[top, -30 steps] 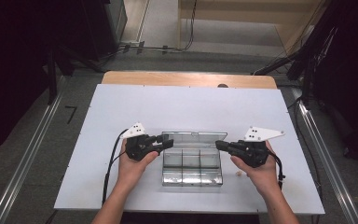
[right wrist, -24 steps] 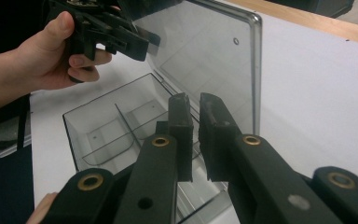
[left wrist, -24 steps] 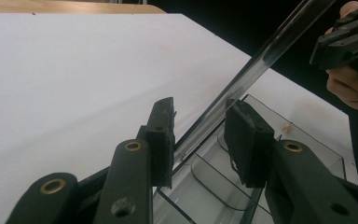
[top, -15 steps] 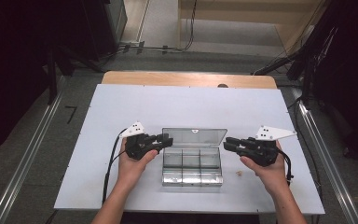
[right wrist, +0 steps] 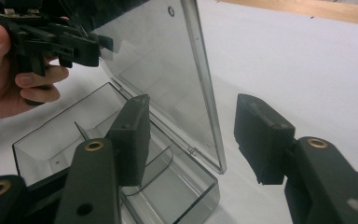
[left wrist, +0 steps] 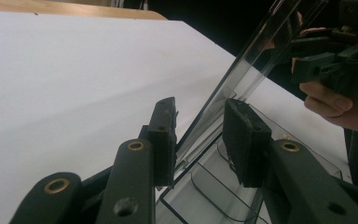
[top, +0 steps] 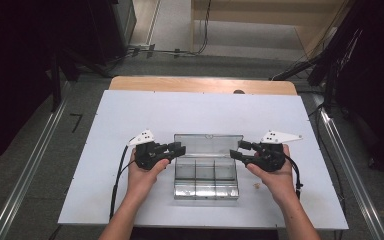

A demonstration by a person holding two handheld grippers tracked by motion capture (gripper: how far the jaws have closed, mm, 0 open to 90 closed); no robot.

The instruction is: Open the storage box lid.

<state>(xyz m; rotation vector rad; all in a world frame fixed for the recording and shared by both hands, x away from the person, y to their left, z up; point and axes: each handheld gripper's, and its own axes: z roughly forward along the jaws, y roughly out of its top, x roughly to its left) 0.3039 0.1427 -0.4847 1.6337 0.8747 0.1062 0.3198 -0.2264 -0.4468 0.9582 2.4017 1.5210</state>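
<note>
Left gripper [top: 176, 149] sits at the near-left corner of the clear plastic box [top: 206, 179], its jaws fairly narrow and straddling the left edge of the upright lid [top: 208, 144]; in the left gripper view the lid edge runs between the pads [left wrist: 244, 140], but I cannot tell whether they actually press on it. Right gripper [top: 241, 150] stands at the lid's right edge and its jaws have just been opening: in the right gripper view that edge lies between the pads [right wrist: 262, 136] with daylight on both sides, so nothing is gripped there.

Going by size, the white counter [top: 130, 110] carries everything, with a strip of wood [top: 200, 84] along its far side. The box rests near the front middle of the counter, its six-compartment tray empty as far as I can see and its lid [right wrist: 168, 70] tilted up and slightly back on the hinge.

Judging by this, the lid-opening step looks all but finished. Next, each gripper needs to draw clear sideways without nudging the lid.

A tiny pale scrap [top: 254, 186] lies just right of the box, touching nothing. Only the lid itself stands in the way of either gripper.
</note>
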